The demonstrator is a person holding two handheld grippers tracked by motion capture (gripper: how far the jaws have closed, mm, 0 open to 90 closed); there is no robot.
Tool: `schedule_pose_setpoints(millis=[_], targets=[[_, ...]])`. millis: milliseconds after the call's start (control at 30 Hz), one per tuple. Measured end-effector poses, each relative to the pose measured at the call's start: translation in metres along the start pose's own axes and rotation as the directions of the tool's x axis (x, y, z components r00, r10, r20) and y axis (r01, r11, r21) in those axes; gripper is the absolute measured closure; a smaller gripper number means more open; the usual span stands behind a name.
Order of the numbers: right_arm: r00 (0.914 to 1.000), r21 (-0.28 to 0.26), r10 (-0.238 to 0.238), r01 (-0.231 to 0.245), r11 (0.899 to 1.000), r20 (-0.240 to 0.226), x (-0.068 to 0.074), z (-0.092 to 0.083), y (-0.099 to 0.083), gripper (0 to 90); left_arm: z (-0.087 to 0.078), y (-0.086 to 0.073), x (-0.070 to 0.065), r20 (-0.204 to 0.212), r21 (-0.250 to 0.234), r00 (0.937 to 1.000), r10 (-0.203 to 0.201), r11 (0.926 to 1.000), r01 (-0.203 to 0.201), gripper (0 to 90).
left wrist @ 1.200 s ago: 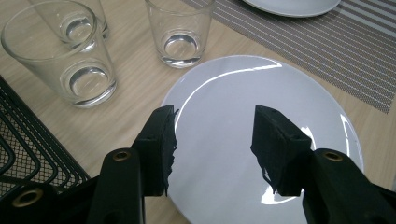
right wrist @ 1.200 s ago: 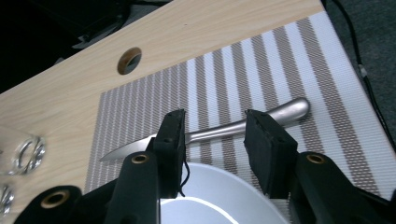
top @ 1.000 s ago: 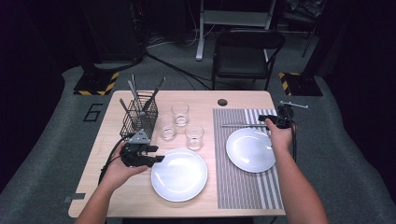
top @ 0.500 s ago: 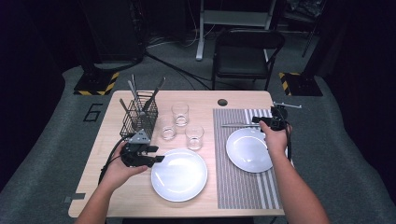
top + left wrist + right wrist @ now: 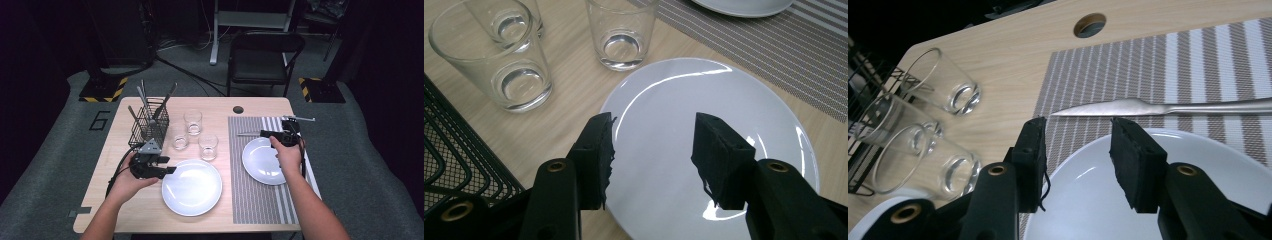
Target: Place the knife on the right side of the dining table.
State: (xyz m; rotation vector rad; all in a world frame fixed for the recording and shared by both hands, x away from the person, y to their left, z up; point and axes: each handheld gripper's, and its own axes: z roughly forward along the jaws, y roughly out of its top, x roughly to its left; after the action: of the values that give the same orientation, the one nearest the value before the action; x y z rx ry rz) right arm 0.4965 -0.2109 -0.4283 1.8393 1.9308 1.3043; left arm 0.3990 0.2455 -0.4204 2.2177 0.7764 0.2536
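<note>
Two white plates are on the table: one (image 5: 191, 187) on the bare wood at near centre, and one (image 5: 265, 160) on the striped placemat (image 5: 255, 200). My left gripper (image 5: 171, 170) rests at the left rim of the near plate (image 5: 674, 90). Its jaws (image 5: 654, 150) stand open over that rim with nothing between them. My right gripper (image 5: 267, 133) hovers at the far rim of the plate on the mat (image 5: 1083, 200), open (image 5: 1078, 145) and empty. A knife (image 5: 246, 133) lies flat on the mat just beyond that plate (image 5: 1158, 106), its tip pointing left.
Three empty glasses (image 5: 192, 121) (image 5: 179, 136) (image 5: 208, 146) stand between the plates and a black wire basket (image 5: 150, 125) holding several utensils. Another piece of cutlery (image 5: 300, 118) lies at the far right edge. A cable hole (image 5: 238, 109) is in the tabletop; a chair (image 5: 262, 60) stands behind.
My right hand and gripper have shifted left and a little toward me, from the mat's far right corner to the far rim of its plate. The left gripper has stayed put.
</note>
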Motion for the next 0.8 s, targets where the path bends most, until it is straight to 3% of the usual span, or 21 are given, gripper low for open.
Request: schedule_pose_setpoints(millis=[800], targets=[[0.9925, 0.056, -0.084, 0.089, 0.994, -0.088, 0.04, 0.006, -0.04, 57.4, 0.001, 0.0, -0.001, 0.003, 0.002, 1.0, 0.005, 1.0, -0.005, 49.5]])
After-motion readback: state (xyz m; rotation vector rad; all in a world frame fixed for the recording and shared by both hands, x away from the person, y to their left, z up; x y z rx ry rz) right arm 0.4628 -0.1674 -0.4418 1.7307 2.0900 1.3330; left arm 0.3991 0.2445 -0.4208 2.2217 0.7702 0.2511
